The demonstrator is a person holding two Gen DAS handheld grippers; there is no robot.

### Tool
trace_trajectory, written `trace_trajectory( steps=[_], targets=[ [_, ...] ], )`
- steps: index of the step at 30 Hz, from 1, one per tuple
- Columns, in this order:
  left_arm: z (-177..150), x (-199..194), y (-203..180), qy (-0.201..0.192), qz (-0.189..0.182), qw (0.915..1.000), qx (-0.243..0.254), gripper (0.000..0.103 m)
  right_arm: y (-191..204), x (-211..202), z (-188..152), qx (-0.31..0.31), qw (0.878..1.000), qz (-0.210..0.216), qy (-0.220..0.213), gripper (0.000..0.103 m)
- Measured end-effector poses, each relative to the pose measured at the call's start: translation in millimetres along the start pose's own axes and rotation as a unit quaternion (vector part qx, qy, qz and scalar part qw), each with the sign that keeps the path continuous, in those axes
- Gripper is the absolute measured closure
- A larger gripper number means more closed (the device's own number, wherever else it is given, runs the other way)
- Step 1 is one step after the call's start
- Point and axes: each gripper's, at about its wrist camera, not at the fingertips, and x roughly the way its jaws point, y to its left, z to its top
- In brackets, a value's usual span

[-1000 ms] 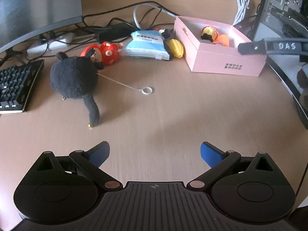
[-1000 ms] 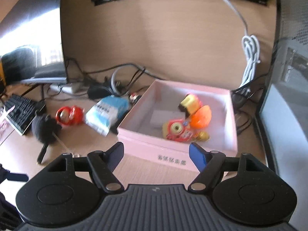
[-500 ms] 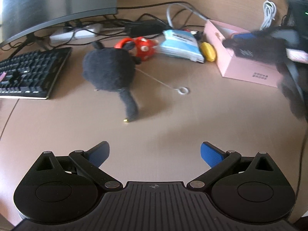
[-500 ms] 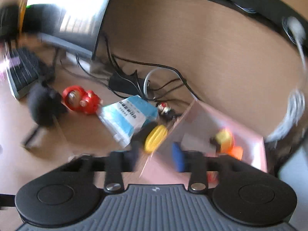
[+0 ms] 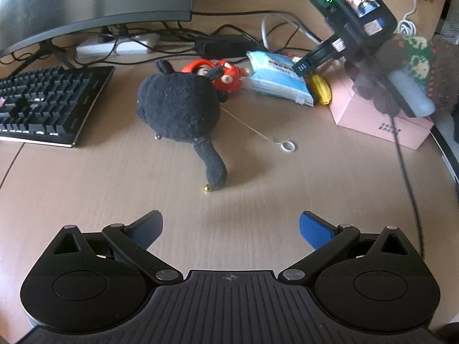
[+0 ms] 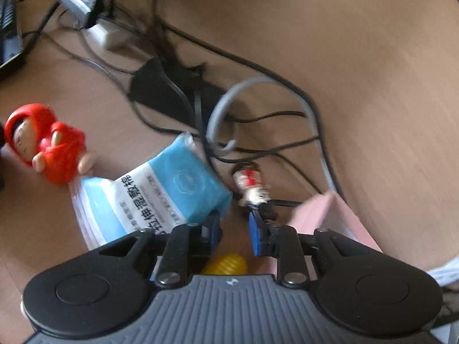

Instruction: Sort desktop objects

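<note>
Under right hand-held gripper (image 6: 234,233): yellow toy (image 6: 228,263) half hidden | jaws closed, empty | left hand-held gripper (image 5: 230,228) open

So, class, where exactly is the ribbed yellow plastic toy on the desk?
In the left wrist view the ribbed yellow plastic toy lies at the far right of the desk, wedged between the blue tissue pack and the pink cardboard box.

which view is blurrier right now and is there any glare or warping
Right wrist view: motion-smeared, worst at the cables and pink box; the blue packet stays readable. Left wrist view: sharper, black plush crisp, fisheye bending the monitor edge, soft sheen on the desk.
</note>
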Motion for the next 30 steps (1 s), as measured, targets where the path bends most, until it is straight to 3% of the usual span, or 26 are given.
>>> trace_trajectory(
  steps=[6,10,12,14,16,20,22,24,27,30],
  targets=[
    [0,7,-4,0.007,-0.015,0.9999,0.005,0.0,10,-25,-16,0.044,0.993,0.11,0.012,0.079],
    [0,8,-10,0.01,-0.02,0.9997,0.011,0.0,15,-65,-45,0.076,0.971,0.225,0.003,0.08],
    [0,9,-12,0.011,-0.019,0.9997,0.014,0.0,19,-88,-59,0.077,0.964,0.255,-0.014,0.08],
    [0,8,-15,0.011,-0.02,0.9996,0.014,0.0,22,-108,-72,0.074,0.966,0.246,-0.043,0.078],
    [-1,9,-16,0.015,-0.02,0.9996,0.012,0.0,24,-118,-82,0.079,0.973,0.207,-0.063,0.076],
    [-2,7,-19,0.018,-0.013,0.9997,0.012,0.0,13,-100,-81,0.174,0.964,0.186,-0.07,0.076],
    [-4,4,-18,0.019,-0.009,0.9997,0.012,0.0,14,-87,-72,0.194,0.963,0.171,-0.081,0.076],
    [-5,2,-15,0.02,-0.002,0.9997,0.01,0.0,26,-79,-64,0.189,0.969,0.129,-0.09,0.076],
    [-8,0,-10,0.022,0.008,0.9997,0.002,0.0,46,-60,-54,0.171,0.981,0.058,-0.072,0.076],
    [-10,-2,-7,0.021,0.014,0.9997,-0.005,0.0,50,-48,-60,0.179,0.981,0.059,-0.048,0.073]
  ],
)
